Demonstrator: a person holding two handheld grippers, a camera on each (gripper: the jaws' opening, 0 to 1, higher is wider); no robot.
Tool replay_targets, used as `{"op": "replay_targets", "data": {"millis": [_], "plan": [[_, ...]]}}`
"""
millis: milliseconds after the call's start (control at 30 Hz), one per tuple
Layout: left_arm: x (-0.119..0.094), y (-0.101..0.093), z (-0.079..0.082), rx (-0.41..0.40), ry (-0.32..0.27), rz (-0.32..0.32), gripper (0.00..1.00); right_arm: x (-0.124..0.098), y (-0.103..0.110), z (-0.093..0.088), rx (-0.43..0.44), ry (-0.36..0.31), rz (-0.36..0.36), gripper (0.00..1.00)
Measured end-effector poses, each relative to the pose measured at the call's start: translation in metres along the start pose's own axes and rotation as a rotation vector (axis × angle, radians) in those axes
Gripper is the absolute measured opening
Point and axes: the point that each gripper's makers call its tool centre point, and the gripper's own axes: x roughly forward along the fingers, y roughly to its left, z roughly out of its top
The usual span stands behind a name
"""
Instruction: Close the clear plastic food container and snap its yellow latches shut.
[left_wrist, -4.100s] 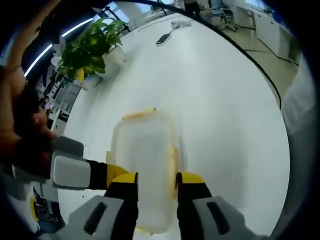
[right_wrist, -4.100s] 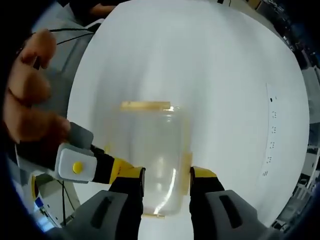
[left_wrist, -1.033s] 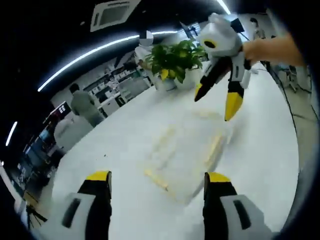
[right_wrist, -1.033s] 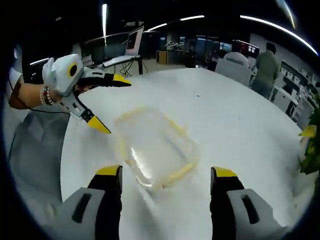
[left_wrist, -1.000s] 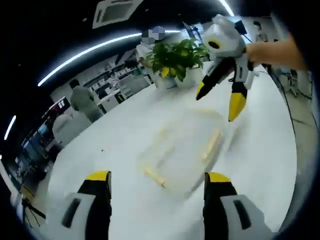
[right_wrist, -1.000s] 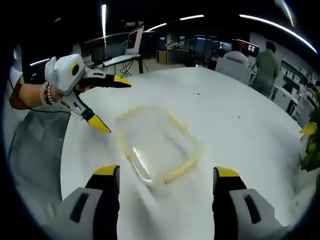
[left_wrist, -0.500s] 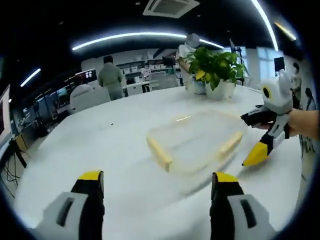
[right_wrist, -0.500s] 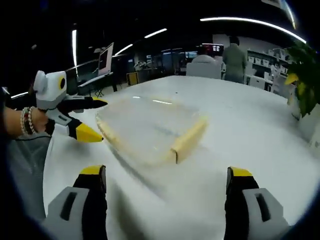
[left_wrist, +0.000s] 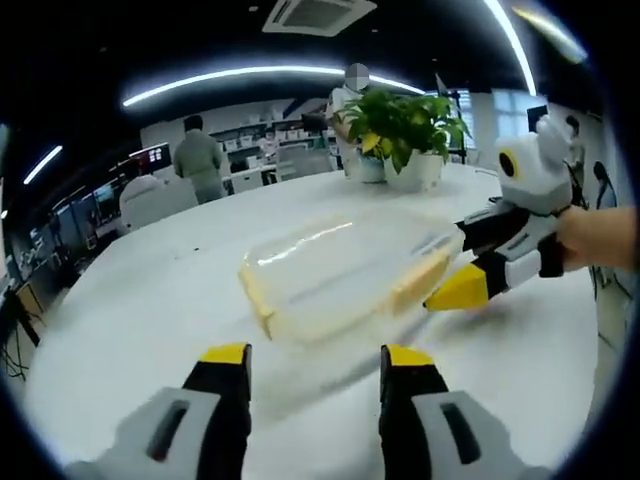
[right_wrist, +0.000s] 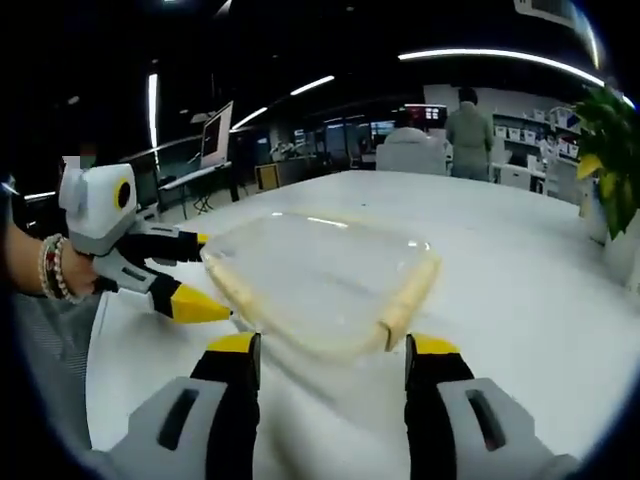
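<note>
Container (left_wrist: 340, 275), lid on, nothing visible inside

A clear plastic container (left_wrist: 335, 272) is seen lying flat on the white table (left_wrist: 150, 300), lid (right_wrist: 320, 265) down on the box. It is rectangular with rounded corners, and the tabletop shows through its walls. Yellow latches (left_wrist: 257, 297) run along its sides: in the left gripper view one is seen at the near left end and another (left_wrist: 420, 281) on the right side; in the right gripper view one (right_wrist: 408, 290) lies along the right edge and another (right_wrist: 232, 288) along the left. Whether they are snapped shut cannot be told.
</note>
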Motion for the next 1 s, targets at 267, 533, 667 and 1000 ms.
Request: {"op": "replay_targets", "data": {"millis": [267,533,667,1000], "plan": [[0.0,0.002,-0.005,-0.037,0.02,0.009,0.39,0.0,0.003,-0.002,0.006,0.01,-0.003,0.47],[-0.005,0.03,-0.01,-0.058,0.043,0.065,0.3,0.015,0.009,0.009,0.006,0.012,0.004,0.38],[-0.006,0.048,-0.012,-0.056,0.063,0.092,0.25,0.03,0.011,0.017,0.003,0.008,0.016,0.35],[0.006,0.097,-0.007,-0.013,0.104,0.144,0.21,0.069,0.009,0.046,-0.008,-0.029,0.024,0.26]]}}
